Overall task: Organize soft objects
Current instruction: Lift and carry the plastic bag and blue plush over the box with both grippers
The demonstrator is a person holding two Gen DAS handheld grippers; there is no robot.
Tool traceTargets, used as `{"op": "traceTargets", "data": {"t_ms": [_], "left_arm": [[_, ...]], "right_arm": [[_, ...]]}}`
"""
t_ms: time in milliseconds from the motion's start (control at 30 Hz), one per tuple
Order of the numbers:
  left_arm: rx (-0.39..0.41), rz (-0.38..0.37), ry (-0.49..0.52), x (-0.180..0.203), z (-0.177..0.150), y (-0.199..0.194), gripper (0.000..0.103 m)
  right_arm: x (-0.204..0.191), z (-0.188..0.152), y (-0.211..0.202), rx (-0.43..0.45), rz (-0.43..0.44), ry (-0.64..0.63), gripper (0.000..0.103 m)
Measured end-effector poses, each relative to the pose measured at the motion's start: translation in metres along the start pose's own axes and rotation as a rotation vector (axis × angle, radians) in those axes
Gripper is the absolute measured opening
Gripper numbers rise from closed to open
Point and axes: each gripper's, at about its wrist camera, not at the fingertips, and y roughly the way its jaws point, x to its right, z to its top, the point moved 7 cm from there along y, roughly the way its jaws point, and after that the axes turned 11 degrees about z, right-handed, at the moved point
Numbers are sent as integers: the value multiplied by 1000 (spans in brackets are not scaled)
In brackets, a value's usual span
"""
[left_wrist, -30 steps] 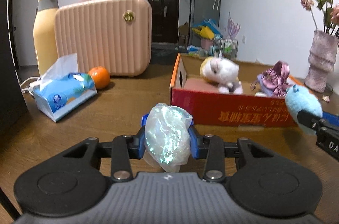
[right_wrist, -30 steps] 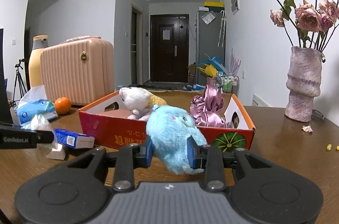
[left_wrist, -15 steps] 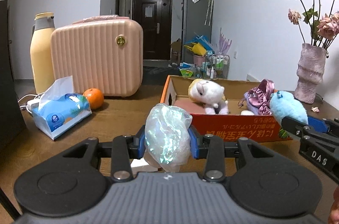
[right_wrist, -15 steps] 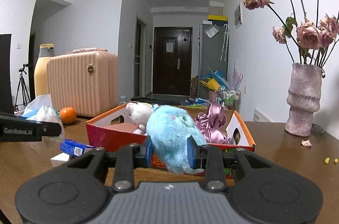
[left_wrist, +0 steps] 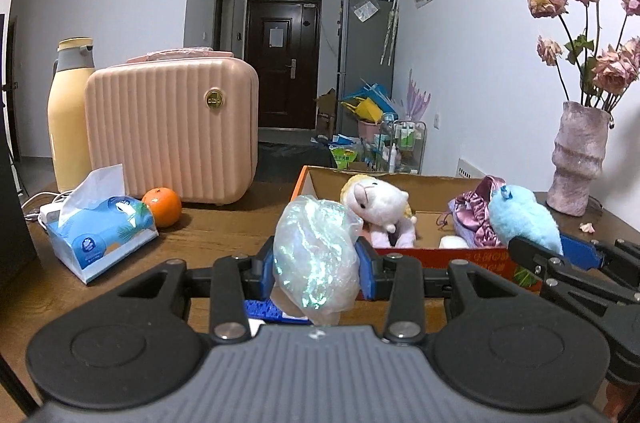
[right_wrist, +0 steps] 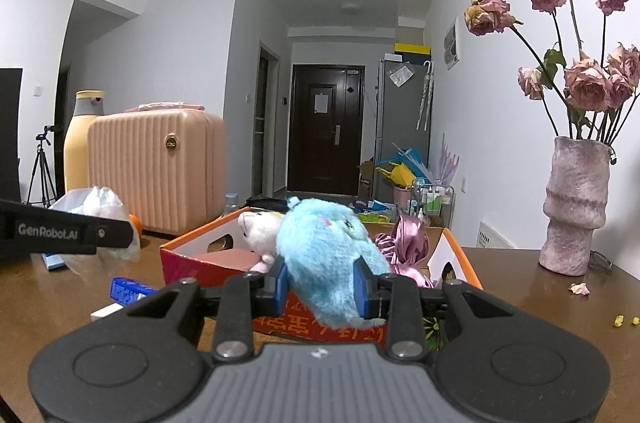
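"GenRobot.AI" in white on the black side of the left gripper (right_wrist: 106,233), red Chinese characters on the cardboard box (right_wrist: 320,329) front, too small to read

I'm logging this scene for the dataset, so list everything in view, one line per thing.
Box: one, red-orange cardboard, table centre.
White plush: one, inside box, left.
Pink satin bundle: one, inside box, right.
Blue plush: one, in right gripper.
Iridescent bag: one, clear, in left gripper.
Case: one, pink, table's left rear.
Flask: one, yellow, behind case.
Tissue pack: one, blue, left.
Orange: one, beside tissues.
Vase: one, mauve, dried roses, right.
Left gripper: black, blue fingers, shut.
Right gripper: same, shut.
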Motion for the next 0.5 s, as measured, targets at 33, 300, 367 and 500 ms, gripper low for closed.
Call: {"op": "traceTargets", "data": {"t_ms": [33,300,367,500], "left_arm": [[0,0,-4,0,1,2,40],[6,-2,-28,9,11,14,40],[8,-5,-33,12,14,16,40],[12,-10,-44,16,19,22,40]], "right_arm": [[1,0,1,2,-1,0,31],[7,6,11,19,-9,8,31],[9,7,14,23,-10,13,31],[13,10,20,28,-11,19,31]]}}
